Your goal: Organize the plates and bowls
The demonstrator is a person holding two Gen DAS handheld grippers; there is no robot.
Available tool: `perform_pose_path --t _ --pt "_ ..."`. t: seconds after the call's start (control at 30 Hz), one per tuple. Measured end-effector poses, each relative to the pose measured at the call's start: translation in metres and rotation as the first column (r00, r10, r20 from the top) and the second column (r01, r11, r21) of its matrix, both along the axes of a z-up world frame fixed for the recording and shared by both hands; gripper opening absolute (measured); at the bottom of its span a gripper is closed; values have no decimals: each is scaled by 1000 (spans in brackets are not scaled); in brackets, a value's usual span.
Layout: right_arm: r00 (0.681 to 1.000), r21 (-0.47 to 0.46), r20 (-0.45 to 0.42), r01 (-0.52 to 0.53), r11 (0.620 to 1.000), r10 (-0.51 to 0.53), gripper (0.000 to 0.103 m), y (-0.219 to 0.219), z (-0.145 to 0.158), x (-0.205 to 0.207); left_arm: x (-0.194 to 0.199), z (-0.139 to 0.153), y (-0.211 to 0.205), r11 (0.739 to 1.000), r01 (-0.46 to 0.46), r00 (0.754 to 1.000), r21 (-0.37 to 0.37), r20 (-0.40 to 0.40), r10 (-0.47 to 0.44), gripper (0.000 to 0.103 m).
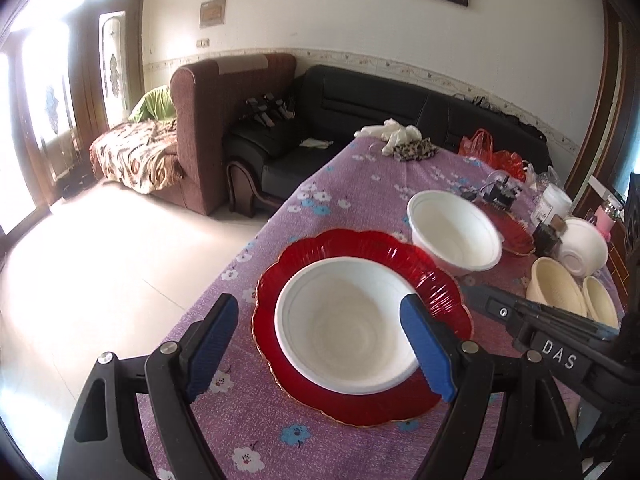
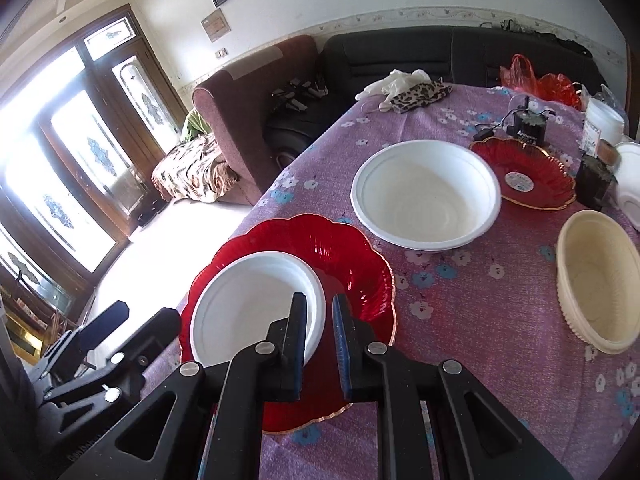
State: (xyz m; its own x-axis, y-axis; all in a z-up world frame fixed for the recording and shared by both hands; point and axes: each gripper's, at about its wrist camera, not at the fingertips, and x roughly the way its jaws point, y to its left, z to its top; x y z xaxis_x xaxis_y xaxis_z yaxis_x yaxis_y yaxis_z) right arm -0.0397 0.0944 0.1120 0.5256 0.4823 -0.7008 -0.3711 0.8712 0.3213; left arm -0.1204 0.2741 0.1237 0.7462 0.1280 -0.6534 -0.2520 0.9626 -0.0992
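A white bowl (image 1: 344, 328) sits inside a red scalloped plate (image 1: 360, 248) at the near left of the table. My left gripper (image 1: 319, 300) hovers over it, open, its blue pads (image 1: 426, 344) clear of the rim. My right gripper (image 2: 319, 308) is just right of the same bowl (image 2: 248, 296), above the red plate (image 2: 352, 260), shut with nothing between its fingers. It shows in the left wrist view as a black arm (image 1: 520, 316). Farther back stand a second white bowl (image 2: 426, 194) and a second red plate (image 2: 524, 176).
Two cream bowls (image 1: 556, 292) and an overturned white bowl (image 1: 584, 248) stand at the right, with jars (image 2: 594, 184) and a small black device (image 2: 528, 124). Gloves and a leopard cloth (image 2: 416, 94) lie at the far end. The table edge (image 1: 240, 248) drops to the floor on the left.
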Motion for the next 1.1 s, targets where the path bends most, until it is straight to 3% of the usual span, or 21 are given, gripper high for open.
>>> perform_pose_path --t 0.27,0.3,0.4,0.5,0.53,0.73,0.9,1.1 --pt "997 19 58 58 998 -59 30 -58 12 -36 -34 32 -31 1000 11 991 24 132 -14 84" --pt "995 14 71 69 998 -69 32 -67 12 -42 -40 38 -35 1000 1 986 26 167 -5 85" --pt "989 -8 106 105 994 -103 38 -98 11 -58 -59 56 -42 999 -37 959 22 283 29 103" --pt "978 -37 130 168 985 -162 42 -138 8 -69 -72 72 -48 1000 -23 921 10 388 17 103" --pt "975 -41 133 187 982 -180 42 -150 7 -71 -71 75 -50 1000 -12 920 11 392 7 103" --pt "939 -10 105 330 944 -327 42 -237 -3 -70 -44 77 -74 998 67 958 2 280 -65 103" --pt "910 31 68 409 912 -410 42 -287 -11 -65 -15 57 -114 982 187 967 -27 183 -179 103" --pt "902 53 19 430 901 -432 42 -304 -28 -56 30 17 -158 961 268 963 -64 9 -268 103"
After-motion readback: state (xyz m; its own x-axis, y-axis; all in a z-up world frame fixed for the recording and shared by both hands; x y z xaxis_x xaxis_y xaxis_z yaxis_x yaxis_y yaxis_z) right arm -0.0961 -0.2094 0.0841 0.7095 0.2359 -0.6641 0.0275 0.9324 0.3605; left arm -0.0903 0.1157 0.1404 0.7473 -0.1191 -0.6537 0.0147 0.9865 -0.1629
